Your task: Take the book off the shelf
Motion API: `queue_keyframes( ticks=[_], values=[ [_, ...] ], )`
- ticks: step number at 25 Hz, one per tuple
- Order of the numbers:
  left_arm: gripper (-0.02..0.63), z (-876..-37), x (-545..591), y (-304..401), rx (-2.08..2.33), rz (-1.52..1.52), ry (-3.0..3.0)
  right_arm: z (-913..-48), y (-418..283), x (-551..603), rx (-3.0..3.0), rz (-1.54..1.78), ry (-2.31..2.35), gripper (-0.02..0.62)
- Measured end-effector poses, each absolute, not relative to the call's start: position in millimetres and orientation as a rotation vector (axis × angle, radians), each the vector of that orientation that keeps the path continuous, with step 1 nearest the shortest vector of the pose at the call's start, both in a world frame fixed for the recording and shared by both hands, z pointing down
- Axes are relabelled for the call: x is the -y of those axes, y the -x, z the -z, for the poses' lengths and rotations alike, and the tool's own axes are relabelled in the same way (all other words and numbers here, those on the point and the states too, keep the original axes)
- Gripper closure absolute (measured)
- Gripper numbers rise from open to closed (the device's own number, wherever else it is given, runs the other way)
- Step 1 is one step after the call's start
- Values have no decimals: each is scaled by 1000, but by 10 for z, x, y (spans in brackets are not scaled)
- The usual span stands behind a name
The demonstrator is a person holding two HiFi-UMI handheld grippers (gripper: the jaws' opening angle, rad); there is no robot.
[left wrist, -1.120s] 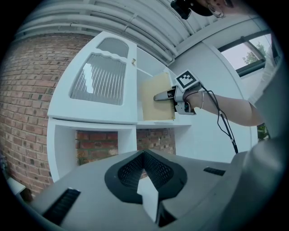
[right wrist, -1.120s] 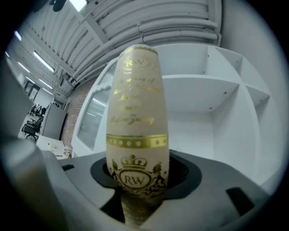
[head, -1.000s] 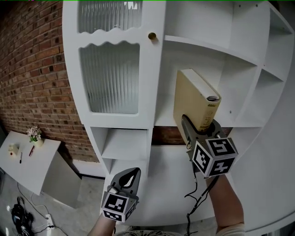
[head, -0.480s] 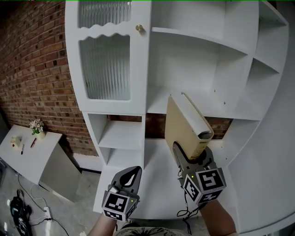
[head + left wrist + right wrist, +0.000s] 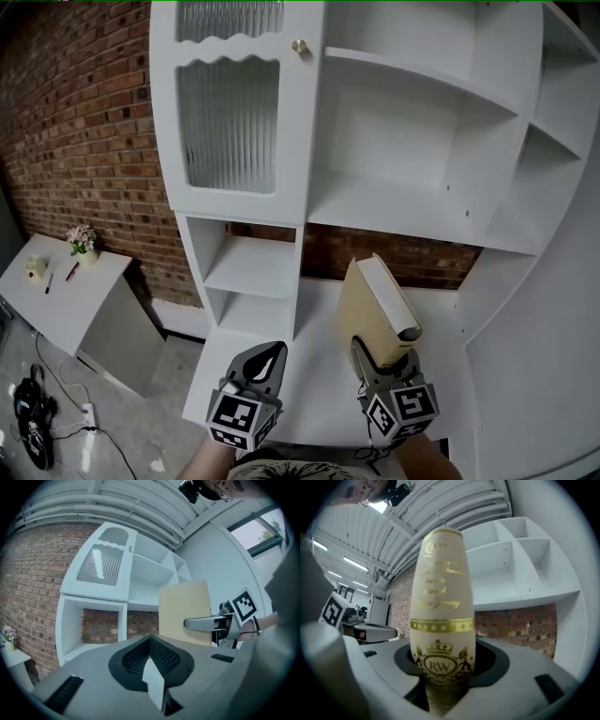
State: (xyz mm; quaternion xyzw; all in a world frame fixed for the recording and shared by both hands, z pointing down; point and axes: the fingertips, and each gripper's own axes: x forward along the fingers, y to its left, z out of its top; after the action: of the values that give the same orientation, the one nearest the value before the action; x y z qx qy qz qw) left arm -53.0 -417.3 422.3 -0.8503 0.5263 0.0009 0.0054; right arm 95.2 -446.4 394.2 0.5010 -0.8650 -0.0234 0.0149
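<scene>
- While the right gripper (image 5: 381, 364) pinches the book (image 5: 375, 314) by its lower end, the book is clear of the shelf (image 5: 412, 217) and out in front of the unit, above the white ledge (image 5: 314, 370) below.
- In the right gripper view the jaws stand apart and are pressed on the cream spine from both sides, gold crest just above the pads. That's a firm hold on a wide thing.
- Long axis: it runs straight on from the jaws, up and away from the hand, with the top end leaning toward the shelf and the cover facing left.
- All the length sits beyond the grip, so my read is that the top will swing wide with any turn of the wrist.
- Left gripper (image 5: 263, 360) is pressed together with nothing in it, low and to the left, apart from the book; the cover faces it across the gap.
- Right is the hand on the job; left is only near enough to steady that cover if needed.
- How high the book hangs over the ledge is hard to judge from the head view; it looks clear.
</scene>
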Motion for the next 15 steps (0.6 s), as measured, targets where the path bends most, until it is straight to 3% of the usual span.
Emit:
queue_keyframes(
  ticks=[15],
  values=[
    [597, -4276, 4259, 575, -1707, 3, 2634, -4271, -975, 4482, 2677, -7, -1539, 367]
  ],
)
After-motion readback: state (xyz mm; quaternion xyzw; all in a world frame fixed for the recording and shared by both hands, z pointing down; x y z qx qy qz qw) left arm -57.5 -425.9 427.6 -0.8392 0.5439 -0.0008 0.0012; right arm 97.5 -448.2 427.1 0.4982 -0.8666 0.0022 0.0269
